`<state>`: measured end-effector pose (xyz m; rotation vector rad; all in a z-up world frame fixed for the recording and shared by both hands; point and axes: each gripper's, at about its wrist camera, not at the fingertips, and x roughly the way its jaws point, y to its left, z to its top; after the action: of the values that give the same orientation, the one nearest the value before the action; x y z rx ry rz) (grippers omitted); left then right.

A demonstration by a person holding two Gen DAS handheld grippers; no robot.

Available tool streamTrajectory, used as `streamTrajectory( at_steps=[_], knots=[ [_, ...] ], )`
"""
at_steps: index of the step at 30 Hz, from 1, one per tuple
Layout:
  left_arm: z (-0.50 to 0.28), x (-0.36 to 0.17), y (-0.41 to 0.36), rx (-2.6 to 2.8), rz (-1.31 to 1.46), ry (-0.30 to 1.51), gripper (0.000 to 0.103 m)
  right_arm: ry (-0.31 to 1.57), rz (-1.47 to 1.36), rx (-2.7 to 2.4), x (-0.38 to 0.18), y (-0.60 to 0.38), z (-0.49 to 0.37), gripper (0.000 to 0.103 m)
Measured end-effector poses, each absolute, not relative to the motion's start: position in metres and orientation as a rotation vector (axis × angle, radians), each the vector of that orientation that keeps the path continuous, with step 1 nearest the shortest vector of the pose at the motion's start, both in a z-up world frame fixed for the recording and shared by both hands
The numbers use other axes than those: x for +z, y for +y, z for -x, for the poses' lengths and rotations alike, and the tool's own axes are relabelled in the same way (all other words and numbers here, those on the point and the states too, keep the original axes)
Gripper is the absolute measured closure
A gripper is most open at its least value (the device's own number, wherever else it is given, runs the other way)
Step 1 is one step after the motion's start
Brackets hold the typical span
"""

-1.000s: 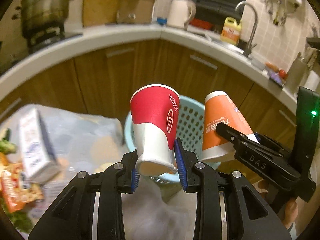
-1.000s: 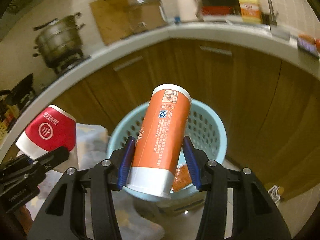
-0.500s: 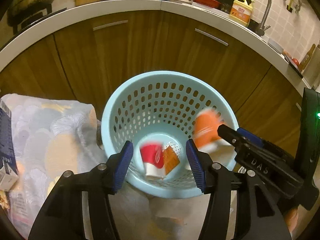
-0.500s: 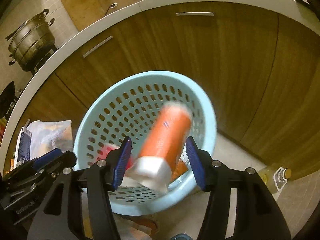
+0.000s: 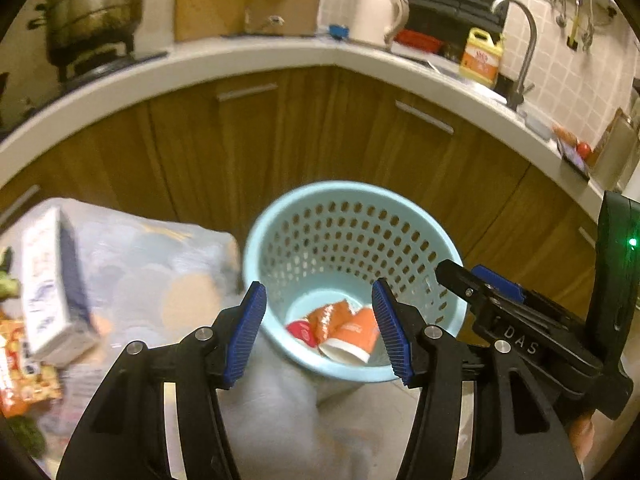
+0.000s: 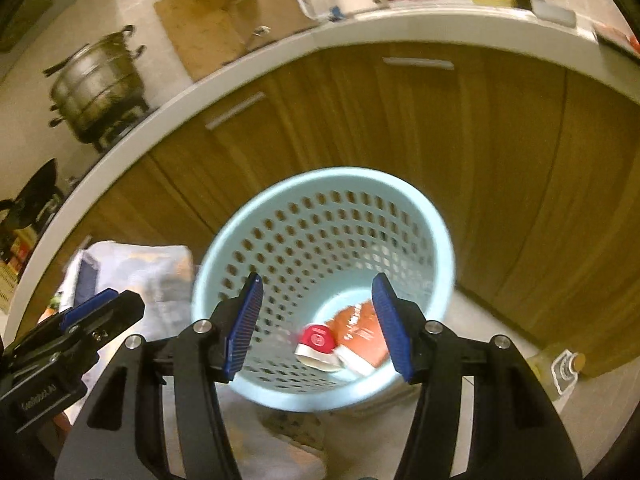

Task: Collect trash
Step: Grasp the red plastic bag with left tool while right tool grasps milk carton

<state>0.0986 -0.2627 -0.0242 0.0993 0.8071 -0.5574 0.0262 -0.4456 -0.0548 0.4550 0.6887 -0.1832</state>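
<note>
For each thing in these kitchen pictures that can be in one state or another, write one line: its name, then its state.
Left gripper: open, nothing between its jaws.
Right gripper: open, nothing between its jaws.
Basket: upright, holding trash.
Red cup: lying on its side in the basket.
Orange cup: lying on its side in the basket.
Cabinet doors: closed.
Carton: lying tilted on the cloth.
Tap: whether running, cannot tell.

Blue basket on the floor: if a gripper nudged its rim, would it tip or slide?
The blue basket looks like thin perforated plastic, so probably light. It holds only a red cup and an orange cup, adding little ballast. It narrows toward the base, so a rim push would likely tip it.
</note>
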Motion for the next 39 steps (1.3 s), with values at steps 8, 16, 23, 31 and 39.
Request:
streamTrajectory(
  at_steps=[8,16,23,31,39],
  knots=[
    [-0.073,0.019,-0.178,-0.407,-0.053,0.695,0.043,0.624,-0.338,-0.03,-0.011,-0.375,-0.027,0.05],
    [-0.04,0.052,-0.047,-0.132,0.066,0.615,0.025,0.595,-0.193,0.124,0.021,-0.275,-0.041,0.052],
    [-0.03,0.048,0.062,0.06,0.182,0.639,0.022,0.638,-0.079,0.233,0.026,-0.19,-0.068,0.046],
    [-0.052,0.008,0.095,0.061,0.258,0.72,0.022,0.655,0.045,0.185,0.004,-0.138,-0.104,0.028],
    [-0.072,-0.014,0.091,0.097,0.213,0.737,0.034,0.697,-0.011,0.169,-0.017,-0.151,-0.129,0.02]
  ],
)
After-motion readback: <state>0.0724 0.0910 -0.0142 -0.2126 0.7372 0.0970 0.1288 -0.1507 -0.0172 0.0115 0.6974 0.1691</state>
